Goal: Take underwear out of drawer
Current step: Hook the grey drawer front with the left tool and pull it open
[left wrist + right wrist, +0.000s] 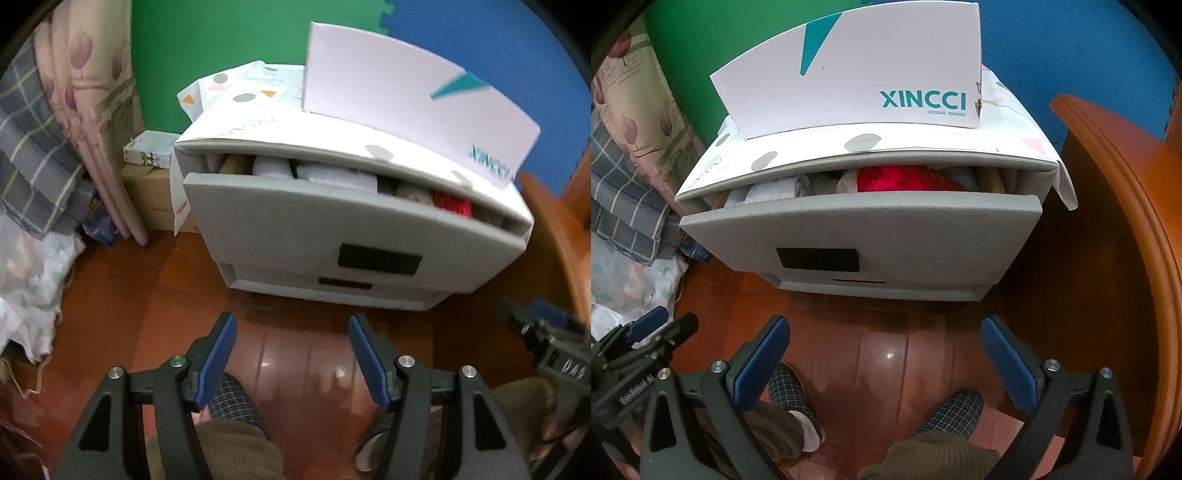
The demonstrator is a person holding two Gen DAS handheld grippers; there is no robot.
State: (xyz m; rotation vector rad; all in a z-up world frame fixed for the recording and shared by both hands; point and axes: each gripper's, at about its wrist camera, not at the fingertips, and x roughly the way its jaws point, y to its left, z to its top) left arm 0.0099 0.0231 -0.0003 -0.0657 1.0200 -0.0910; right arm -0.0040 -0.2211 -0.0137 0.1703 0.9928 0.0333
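Both hand-held grippers, left [291, 354] and right [886, 360], hung open and empty above the floor [886, 332], short of the drawer [864, 225]. Underwear [905, 179] lay inside, along its part-open top edge, presumably awaiting a reach.

White box [849, 70] on top of the drawer unit [864, 229]: teal print "XINCCI", with a smaller line beneath, too blurred to read. Left wrist view shows the same word on the box mirrored and smeared. Left gripper [646, 332] body, right wrist view: white lettering, partly legible "GenRobot AI".
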